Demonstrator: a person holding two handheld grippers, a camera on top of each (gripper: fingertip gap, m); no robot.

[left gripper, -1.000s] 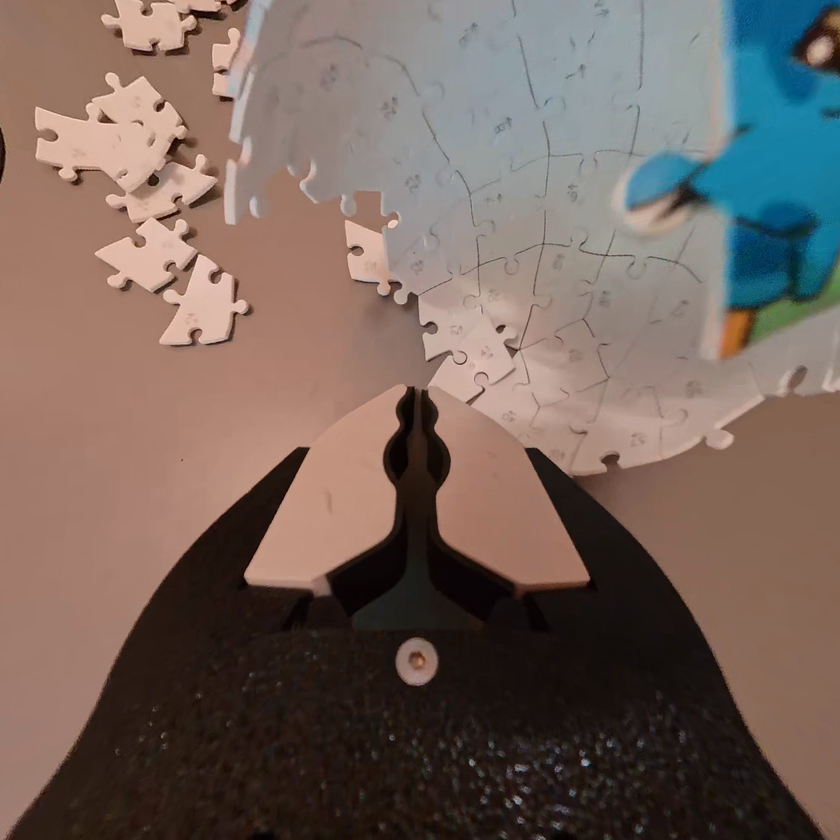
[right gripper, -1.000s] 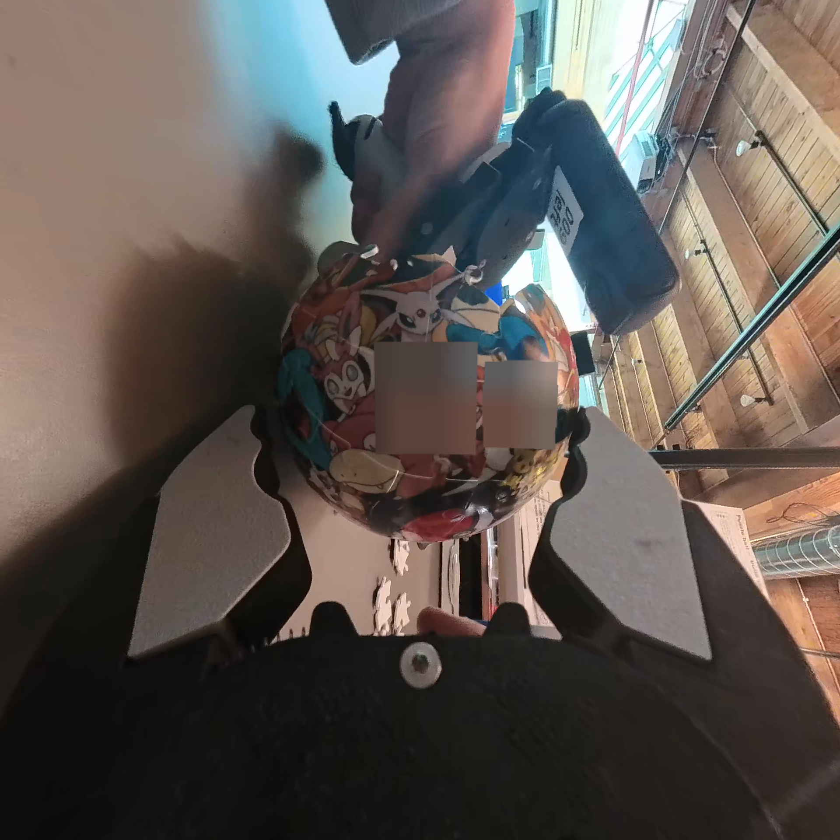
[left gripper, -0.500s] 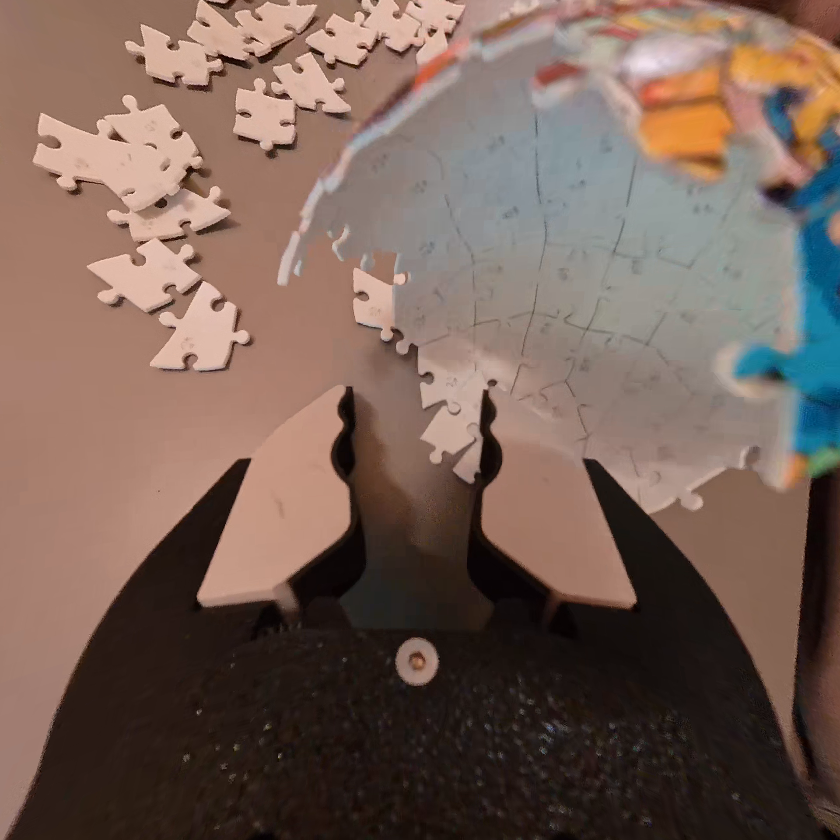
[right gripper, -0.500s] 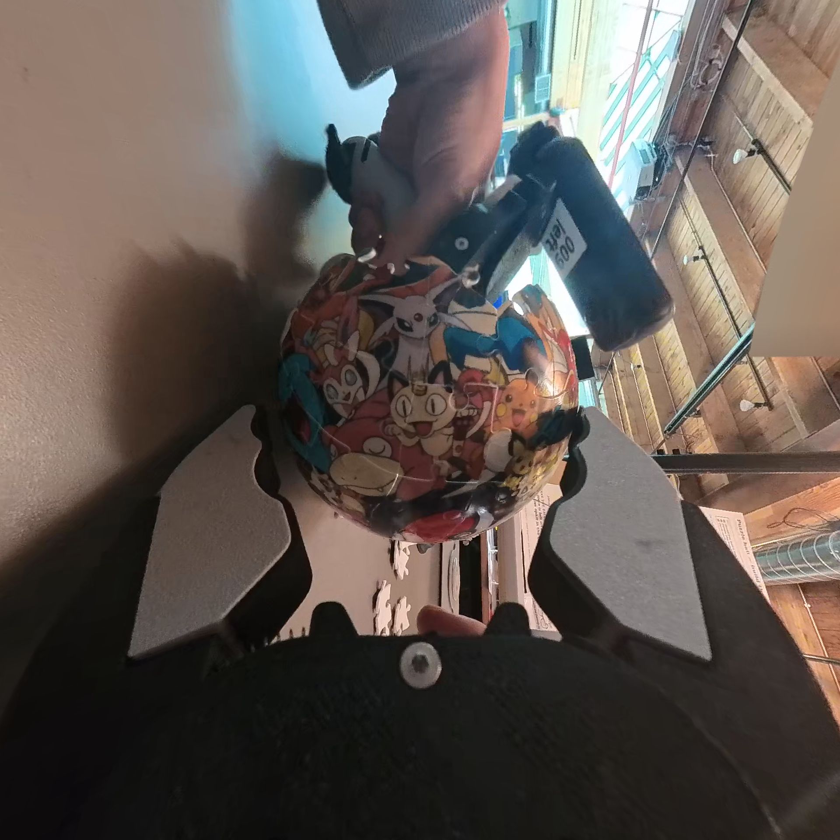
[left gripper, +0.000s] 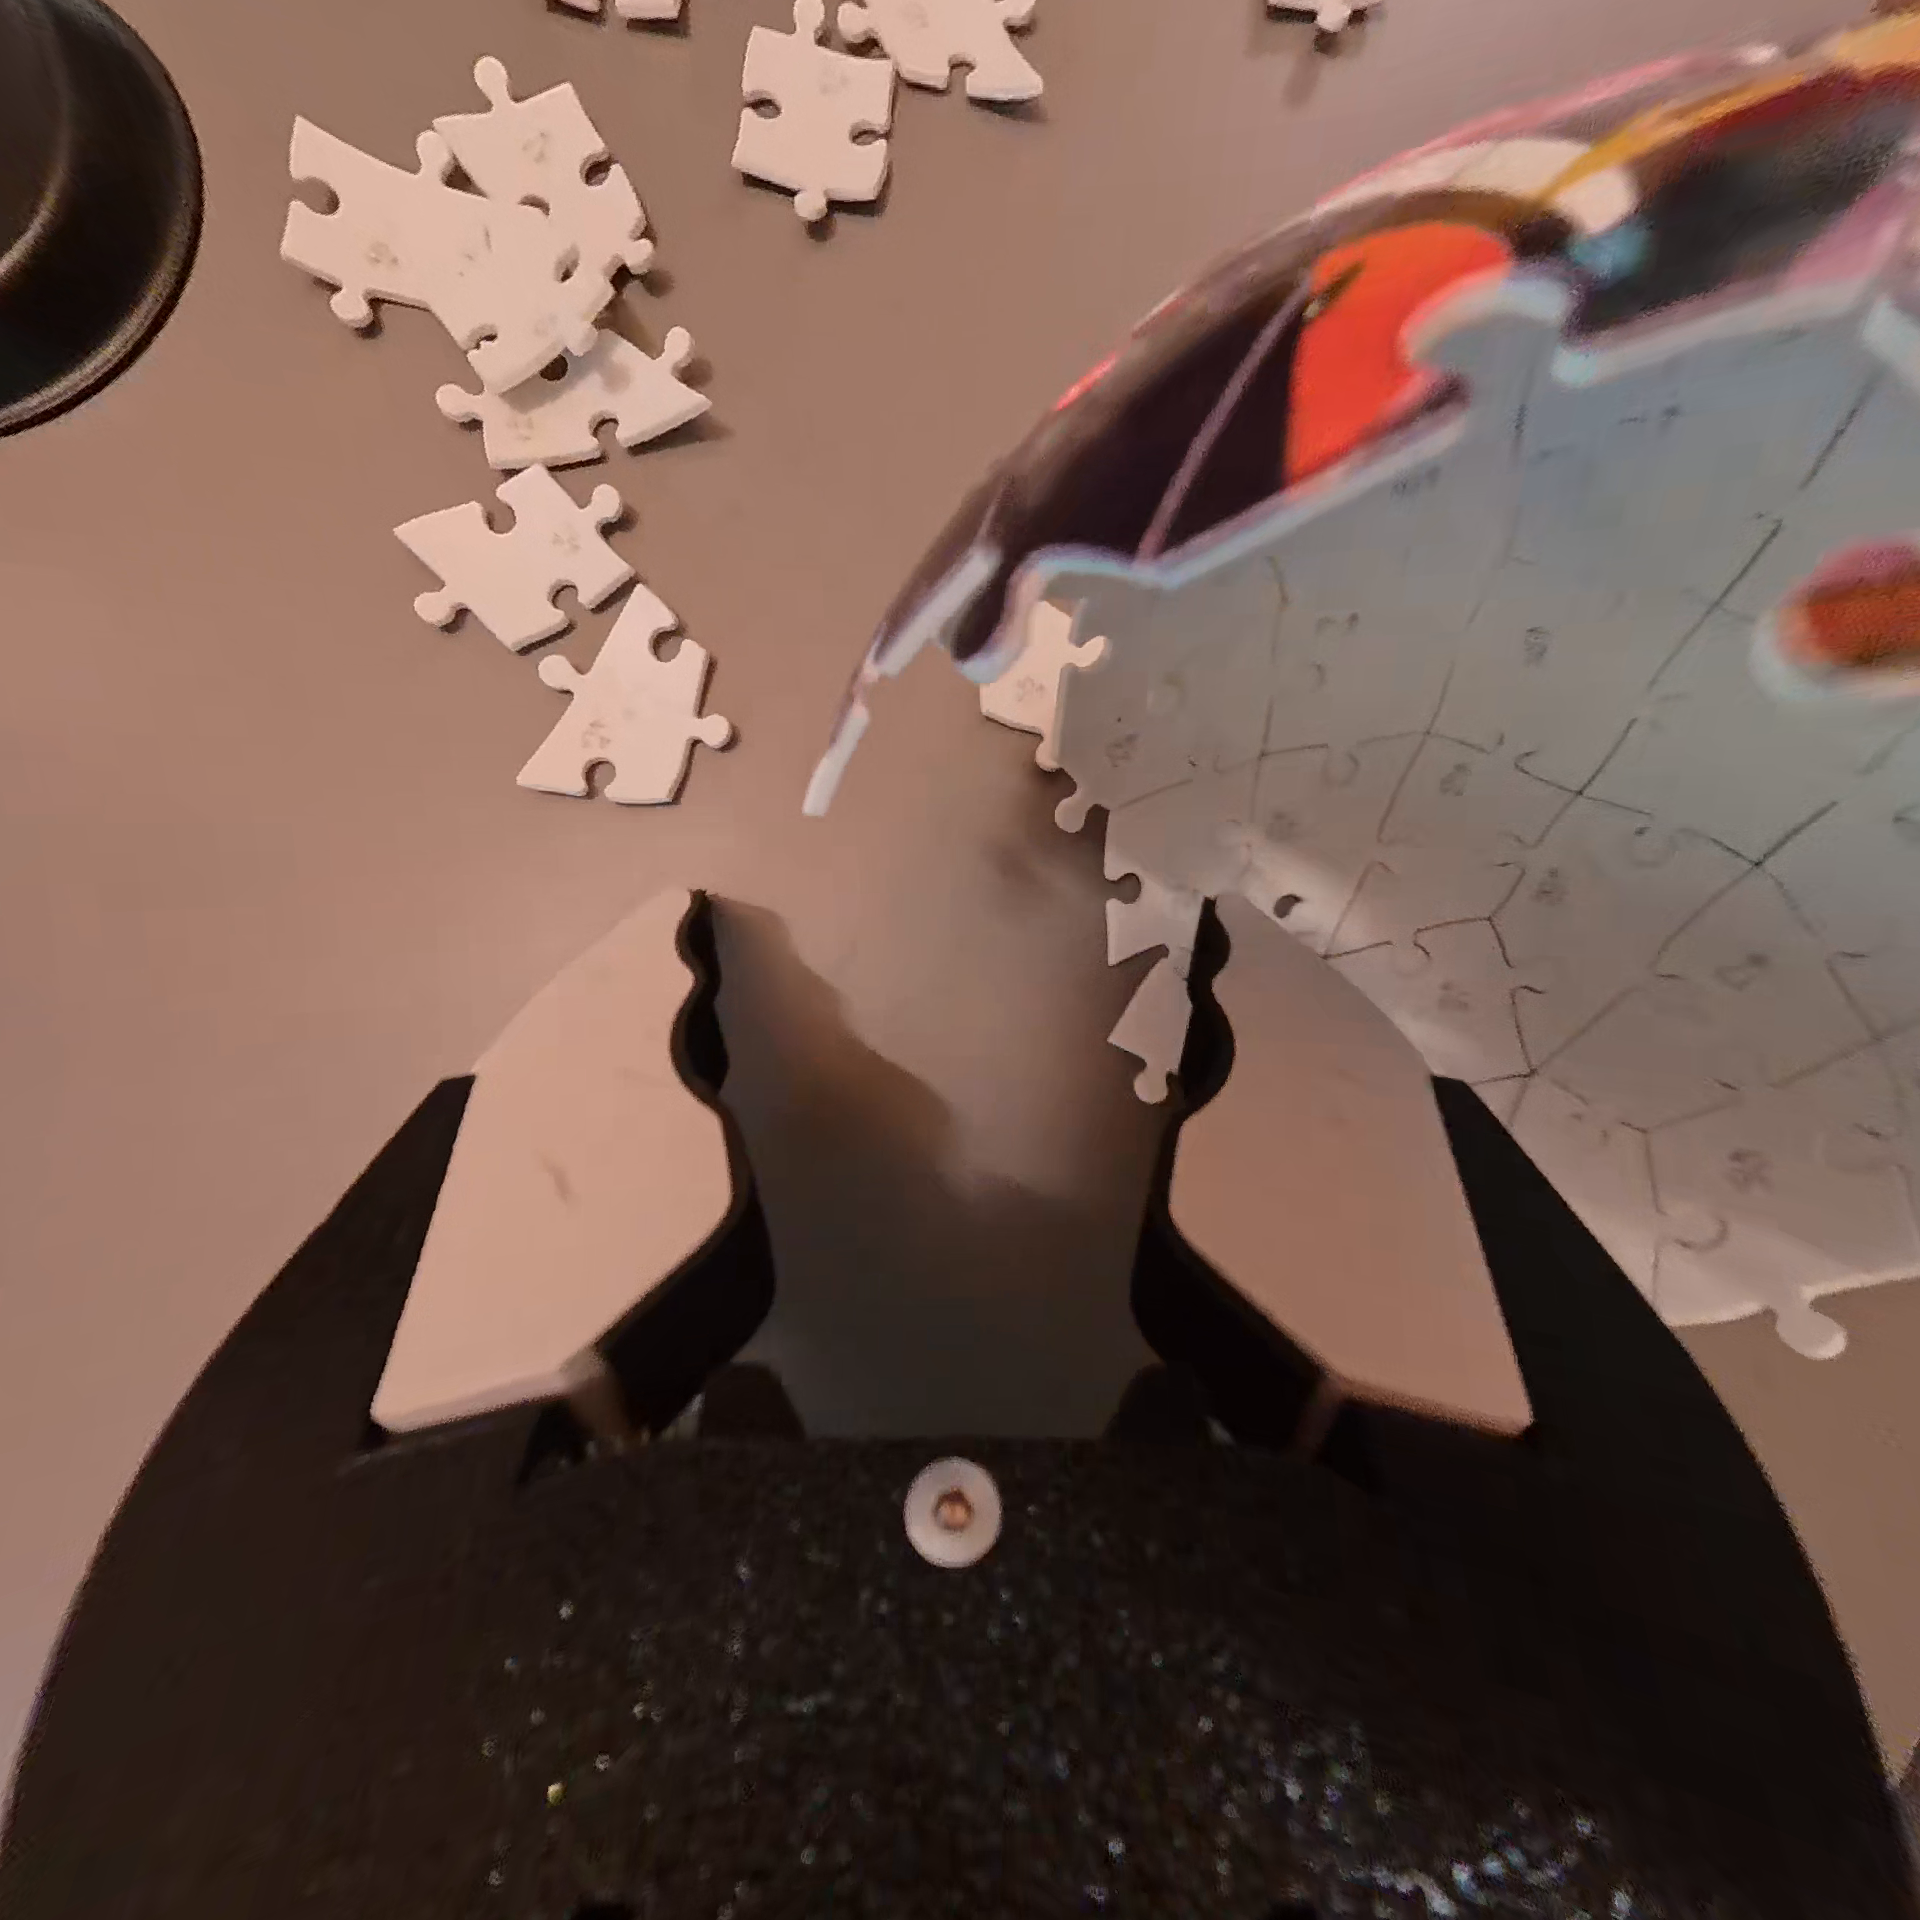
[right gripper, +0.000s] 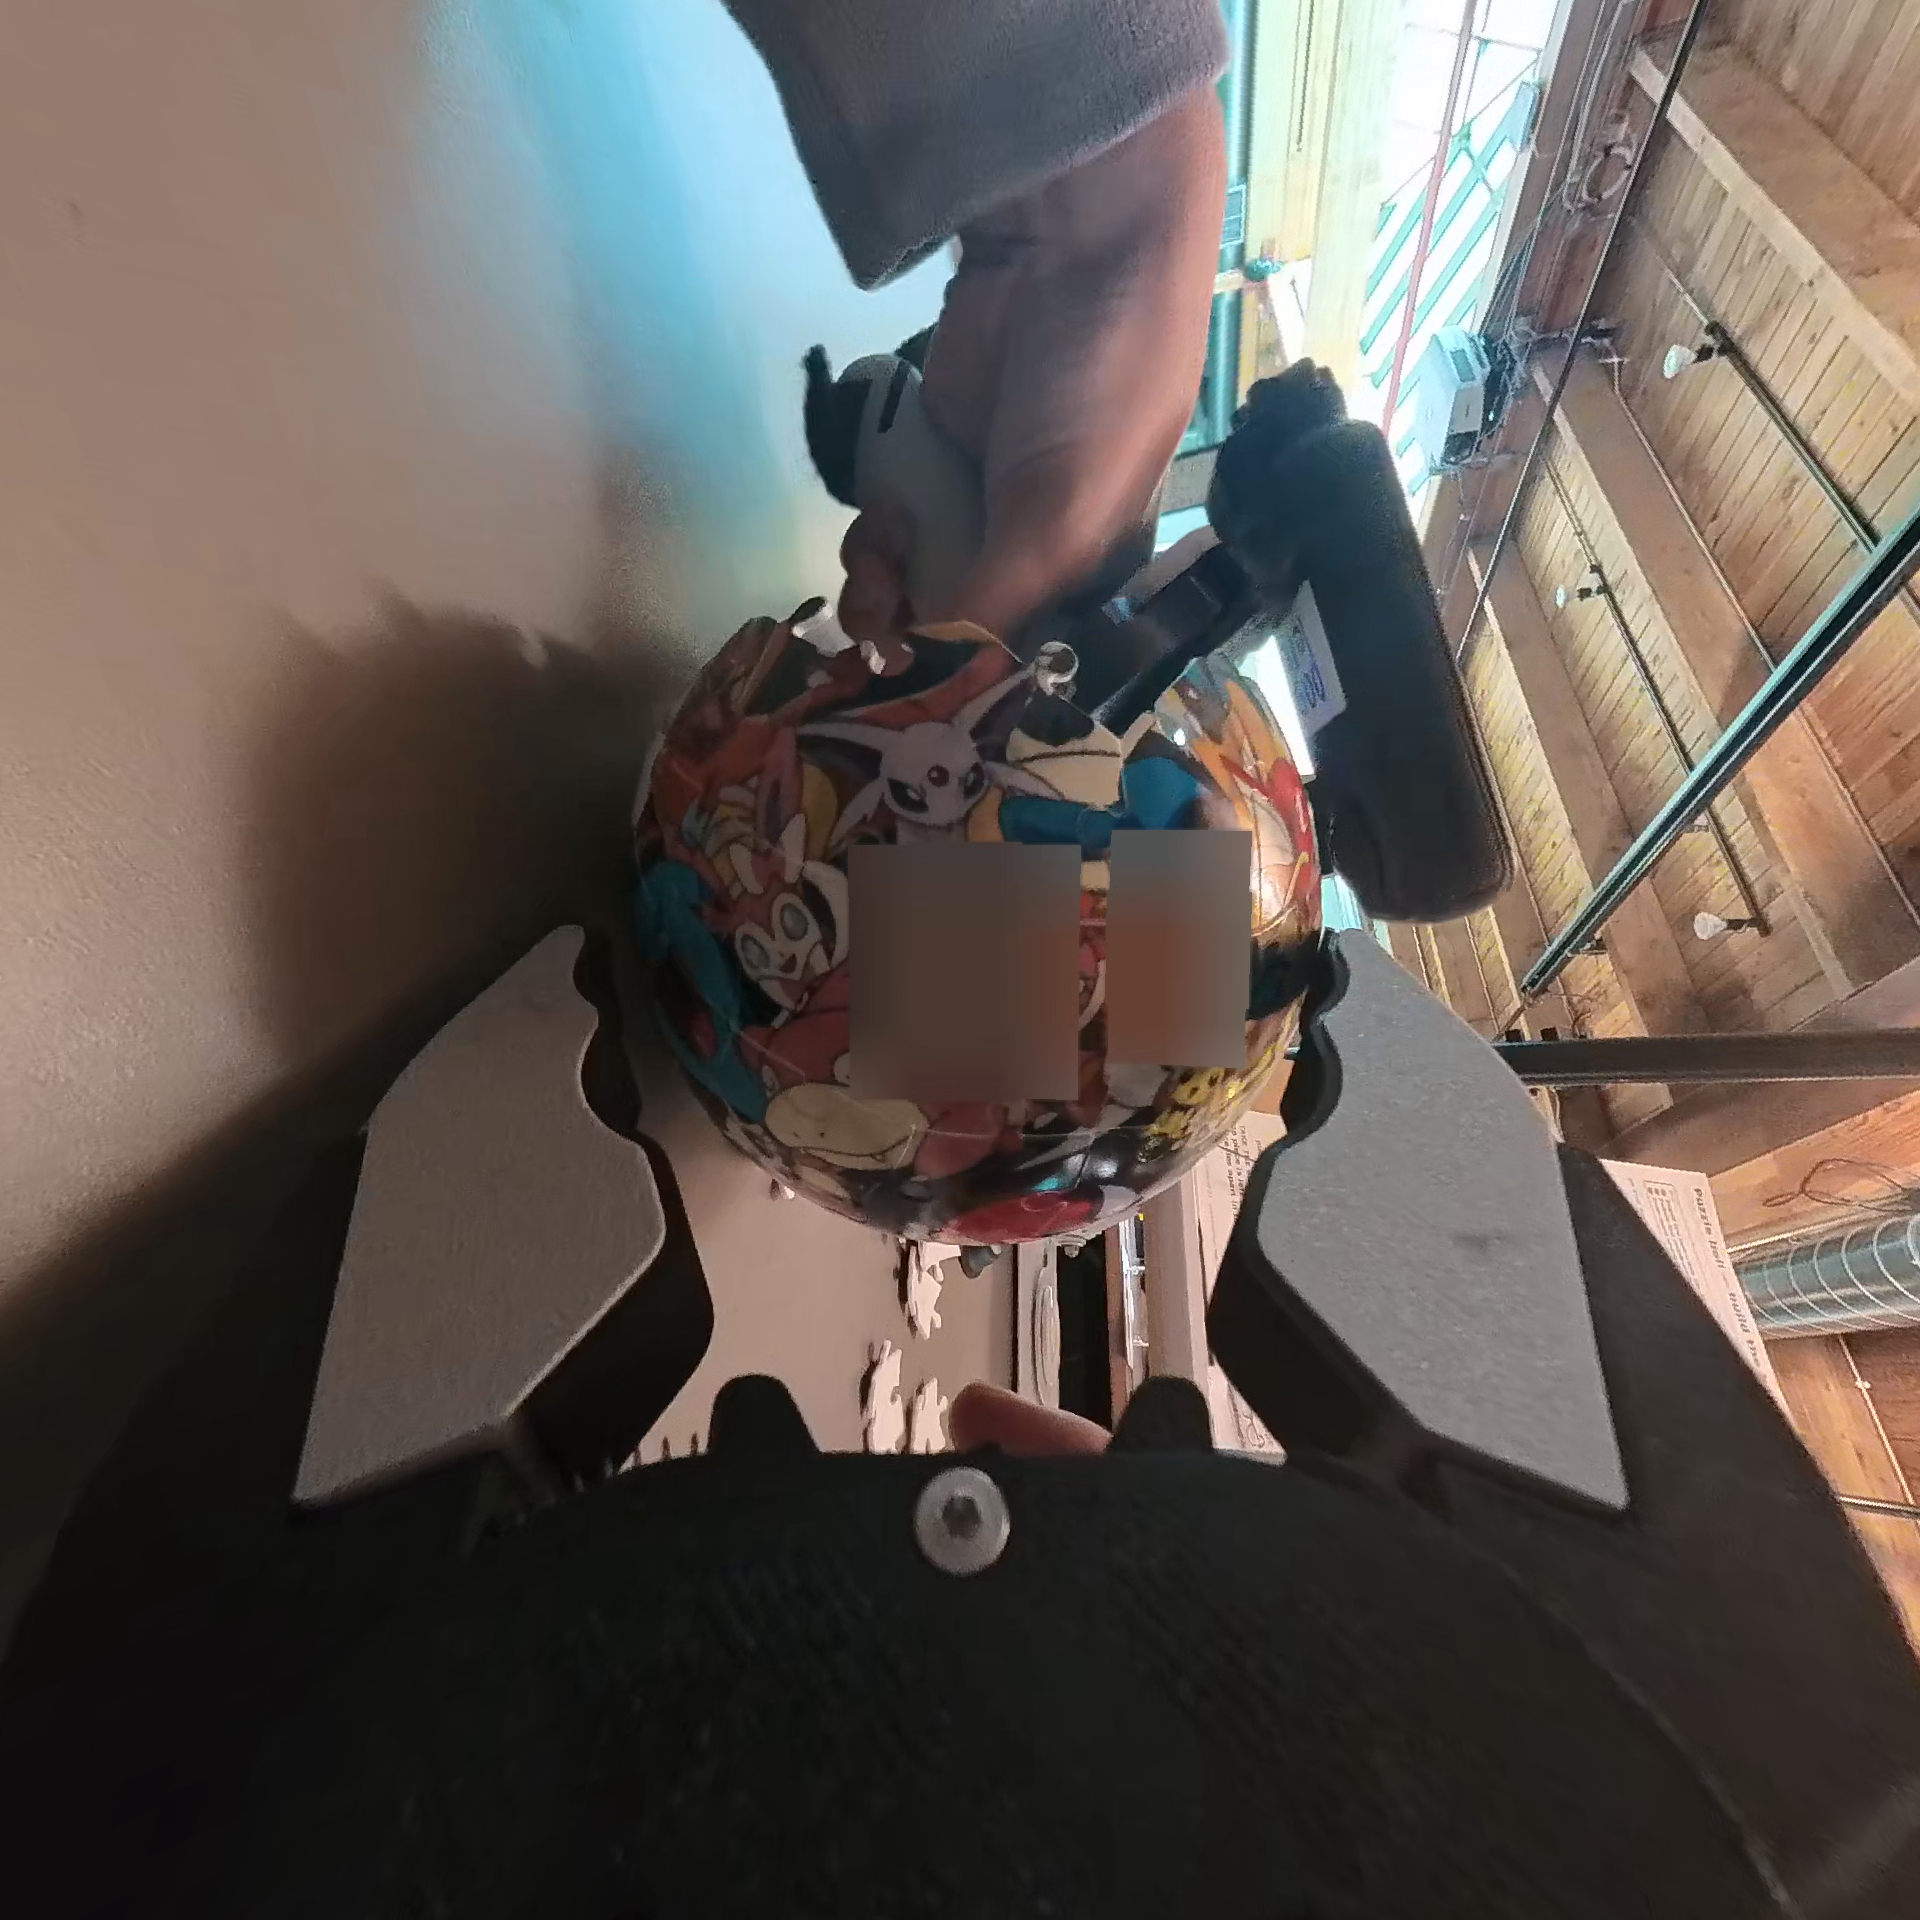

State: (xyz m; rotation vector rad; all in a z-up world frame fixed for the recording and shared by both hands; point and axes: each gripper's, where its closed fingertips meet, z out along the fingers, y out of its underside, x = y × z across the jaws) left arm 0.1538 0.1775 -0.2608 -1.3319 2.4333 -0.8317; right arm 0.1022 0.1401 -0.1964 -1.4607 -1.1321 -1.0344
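Widening marks the left tool [left gripper: 948, 914]: a second ago its jaws were almost together, half a second ago they had parted a little, and now they stand well apart with nothing between them but bare bench [left gripper: 260, 935]. It holds nothing. Its right finger sits just beside the jagged lower rim of the puzzle ball [left gripper: 1558, 831]; whether it touches the knobbed pieces sticking out there I cannot tell.

The puzzle ball has turned in the left wrist view as well. Earlier the pale inner side filled that view with a blue patch at the right; now a black and orange strip of the printed outer skin curls over the top of the opening, and the ball is blurred.

In the right wrist view little differs. The right tool [right gripper: 958, 940] keeps its jaws spread wide around the puzzle ball [right gripper: 831, 831], one finger at each side of it, and carries it clear of the bench. Beyond the ball a hand [right gripper: 1049, 416] in a grey sleeve [right gripper: 987, 104] grips the left tool.

White loose pieces [left gripper: 499, 249] lie face down, scattered on the bench up and left of the left tool, one single piece [left gripper: 1029, 675] partly under the ball's rim. A dark round object [left gripper: 73, 208] shows at the upper left corner.
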